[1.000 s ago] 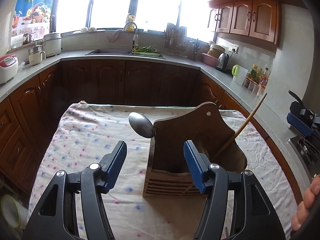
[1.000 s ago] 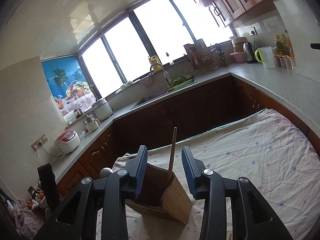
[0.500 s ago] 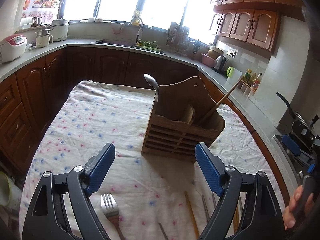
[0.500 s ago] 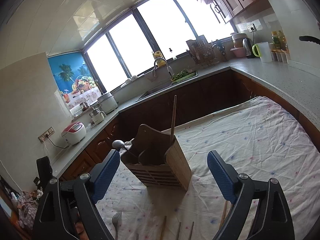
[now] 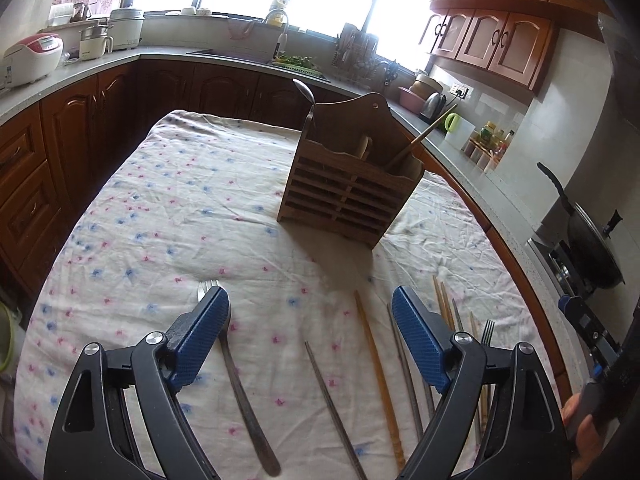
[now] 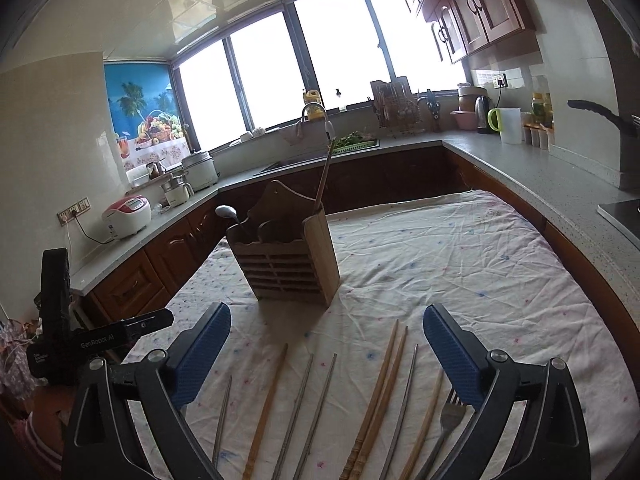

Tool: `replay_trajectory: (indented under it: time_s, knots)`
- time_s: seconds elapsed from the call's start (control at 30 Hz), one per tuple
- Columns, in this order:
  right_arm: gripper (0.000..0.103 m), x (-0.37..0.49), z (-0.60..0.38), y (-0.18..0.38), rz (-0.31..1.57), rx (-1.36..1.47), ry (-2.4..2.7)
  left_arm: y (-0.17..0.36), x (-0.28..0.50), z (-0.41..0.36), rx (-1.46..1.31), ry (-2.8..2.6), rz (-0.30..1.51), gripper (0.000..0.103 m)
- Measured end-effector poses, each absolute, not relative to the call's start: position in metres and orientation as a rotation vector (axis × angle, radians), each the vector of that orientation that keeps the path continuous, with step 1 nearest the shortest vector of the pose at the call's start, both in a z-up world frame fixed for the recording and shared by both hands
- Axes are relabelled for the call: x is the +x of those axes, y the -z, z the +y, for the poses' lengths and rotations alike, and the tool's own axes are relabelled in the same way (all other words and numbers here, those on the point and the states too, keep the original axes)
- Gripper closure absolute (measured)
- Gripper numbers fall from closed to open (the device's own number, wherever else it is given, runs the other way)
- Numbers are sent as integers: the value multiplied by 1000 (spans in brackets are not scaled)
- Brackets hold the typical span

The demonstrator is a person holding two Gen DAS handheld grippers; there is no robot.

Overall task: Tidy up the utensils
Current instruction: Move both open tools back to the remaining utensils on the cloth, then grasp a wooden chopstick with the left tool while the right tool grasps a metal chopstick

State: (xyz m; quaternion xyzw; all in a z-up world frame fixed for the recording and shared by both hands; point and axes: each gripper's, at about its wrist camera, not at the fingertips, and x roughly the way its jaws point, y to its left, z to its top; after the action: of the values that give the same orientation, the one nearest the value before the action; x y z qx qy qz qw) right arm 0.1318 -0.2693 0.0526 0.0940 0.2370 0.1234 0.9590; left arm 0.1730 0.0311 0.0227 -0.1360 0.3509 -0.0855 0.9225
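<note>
Both claws, the left gripper (image 5: 306,320) and right gripper (image 6: 326,330), have just been opening and stand wide, nothing between them. The wooden holder (image 5: 352,188) at the far middle already keeps a spoon (image 5: 303,90) and one wooden chopstick (image 5: 424,134); forks (image 5: 236,356) and loose chopsticks (image 6: 380,392) lie near on the cloth (image 6: 460,256), left to sort

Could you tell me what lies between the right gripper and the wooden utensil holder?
Only bare flowered cloth separates the right gripper from the holder, seen in the right wrist view.
</note>
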Motion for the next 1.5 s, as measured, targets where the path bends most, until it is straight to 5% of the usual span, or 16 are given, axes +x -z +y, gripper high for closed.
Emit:
replay_trajectory:
  time_s: [0.93,1.07,1.33,1.5]
  knots:
    - [7,132,-295,1,640,246,-196,13,183,-13,-194,211,886,17]
    - [25,139,-298,4,658,256,-177,14,190,-23,-165,234,891,18]
    - [47,159,-301,13,712,278,-167,19,212,-41,-159,296,937,46]
    - [71,185,-305,21,770,288,-156,28,230,-56,-130,310,980,58]
